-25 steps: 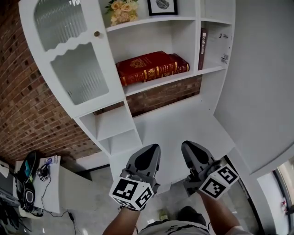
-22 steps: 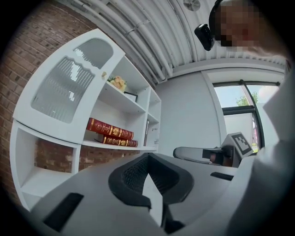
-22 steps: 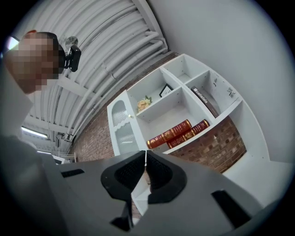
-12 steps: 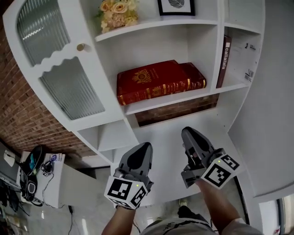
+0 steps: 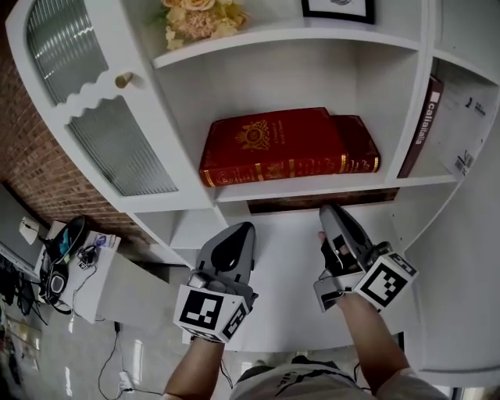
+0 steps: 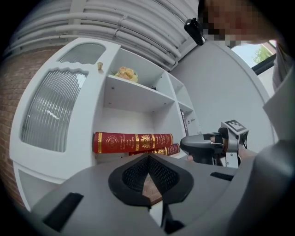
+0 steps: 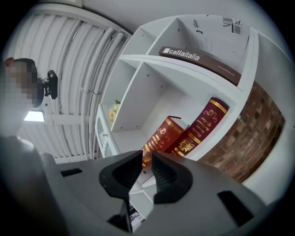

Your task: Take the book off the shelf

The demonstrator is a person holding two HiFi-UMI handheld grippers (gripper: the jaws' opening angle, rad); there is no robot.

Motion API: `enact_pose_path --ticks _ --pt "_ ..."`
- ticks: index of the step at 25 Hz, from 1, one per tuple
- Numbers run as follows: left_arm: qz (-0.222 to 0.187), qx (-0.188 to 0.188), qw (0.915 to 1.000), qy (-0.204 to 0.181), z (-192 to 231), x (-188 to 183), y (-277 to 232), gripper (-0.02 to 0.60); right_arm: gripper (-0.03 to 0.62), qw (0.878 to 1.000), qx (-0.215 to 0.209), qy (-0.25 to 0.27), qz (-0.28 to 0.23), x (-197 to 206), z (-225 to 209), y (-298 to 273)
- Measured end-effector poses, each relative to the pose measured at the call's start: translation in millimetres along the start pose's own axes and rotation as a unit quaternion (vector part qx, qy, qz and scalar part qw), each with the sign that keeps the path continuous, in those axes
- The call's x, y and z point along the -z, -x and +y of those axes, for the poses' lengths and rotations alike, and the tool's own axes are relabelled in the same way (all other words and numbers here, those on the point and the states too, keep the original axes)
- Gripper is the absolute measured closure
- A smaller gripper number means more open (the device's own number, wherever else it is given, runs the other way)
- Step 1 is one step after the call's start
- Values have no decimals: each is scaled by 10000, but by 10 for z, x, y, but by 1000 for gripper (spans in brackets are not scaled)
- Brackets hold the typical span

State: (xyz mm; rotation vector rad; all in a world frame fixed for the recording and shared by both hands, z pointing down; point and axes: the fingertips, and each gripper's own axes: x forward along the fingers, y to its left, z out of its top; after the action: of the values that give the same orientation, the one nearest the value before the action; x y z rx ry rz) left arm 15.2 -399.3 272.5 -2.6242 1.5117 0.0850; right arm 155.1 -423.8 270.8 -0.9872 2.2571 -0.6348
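Note:
Two red books with gold print lie stacked flat on the white shelf (image 5: 312, 190). The large upper book (image 5: 273, 144) covers most of the lower one (image 5: 361, 148). Both show in the left gripper view (image 6: 131, 140) and the right gripper view (image 7: 159, 138). My left gripper (image 5: 234, 233) is shut and empty, below the shelf's front edge at left. My right gripper (image 5: 332, 212) points at the shelf edge under the books' right end. Its jaws are opening, with a narrow gap (image 7: 147, 159) and nothing between them.
A brown book (image 5: 419, 129) leans upright in the right compartment. Flowers (image 5: 199, 17) and a picture frame (image 5: 337, 8) stand on the shelf above. A ribbed-glass cabinet door (image 5: 101, 117) with a brass knob (image 5: 123, 80) hangs at left. A low desk with headphones (image 5: 62, 258) sits far left.
Both grippers have risen toward the book shelf, and the shelf now fills more of the head view. The right gripper's tip has come up to the shelf edge.

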Motion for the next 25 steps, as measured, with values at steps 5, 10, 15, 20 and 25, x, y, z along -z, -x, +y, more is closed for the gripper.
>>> enact_pose_path --ticks 5,10,15,20,25 --pt "-168 -165 9935 -1112 61 -203 -126 568 440 9985 -225 -487 -107 -136 -75 -150" --pt "-92 -316 9719 -2329 149 -357 -197 542 384 9954 -328 -902 -75 -156 -105 -277" --pt "139 -373 9548 -2947 185 -356 -295 475 368 9911 -274 -1284 -215 -208 -201 -349" --pt "374 -530 9225 -3804 253 -290 -426 403 348 9844 -154 -1717 -341 -269 -308 -421" --pt "759 -539 8739 -4772 288 -147 -569 321 310 9770 -56 -2084 -444 -285 -402 -512"
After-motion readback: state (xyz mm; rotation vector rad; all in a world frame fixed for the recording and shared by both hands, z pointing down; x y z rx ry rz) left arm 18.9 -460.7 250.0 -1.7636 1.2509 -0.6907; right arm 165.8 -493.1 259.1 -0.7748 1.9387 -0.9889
